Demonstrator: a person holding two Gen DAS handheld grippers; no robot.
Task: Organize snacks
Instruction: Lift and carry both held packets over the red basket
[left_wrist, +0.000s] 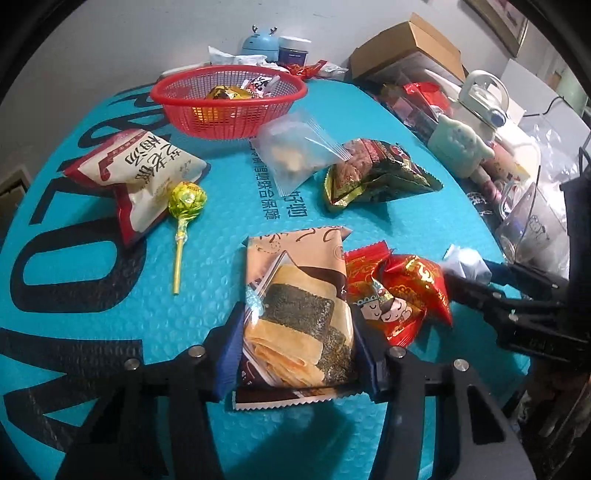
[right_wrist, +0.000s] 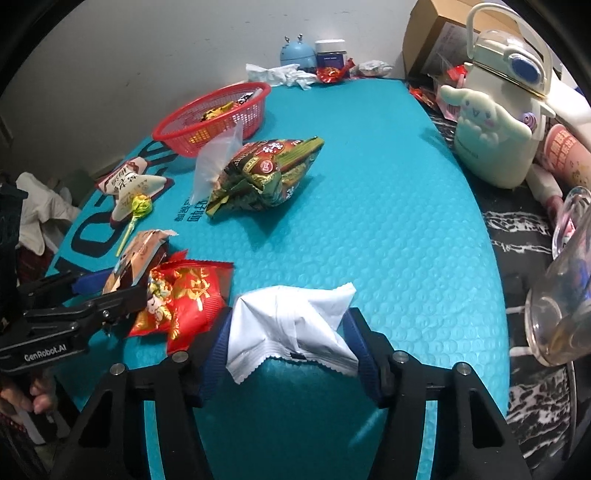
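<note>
My left gripper (left_wrist: 299, 350) is shut on a brown seaweed-roll snack packet (left_wrist: 295, 295) that lies on the blue mat (left_wrist: 207, 325); its blue pads press both long sides. Just right of it lie two red candy packets (left_wrist: 399, 295). My right gripper (right_wrist: 291, 343) is shut on a crumpled white packet (right_wrist: 295, 314) near the mat's front edge. The red mesh basket (left_wrist: 229, 110) stands at the far side with a few wrapped sweets inside. Between lie a white-and-red packet (left_wrist: 136, 173), a green lollipop (left_wrist: 184, 206), a clear zip bag (left_wrist: 295, 151) and a green-gold packet (left_wrist: 376, 173).
Along the right edge stand a cream bottle with a cartoon dog (right_wrist: 495, 140), a pink cup (right_wrist: 565, 155) and a glass cup (right_wrist: 565, 295). A cardboard box (left_wrist: 406, 40), a blue gadget (right_wrist: 297, 53) and tissues sit at the back by the wall.
</note>
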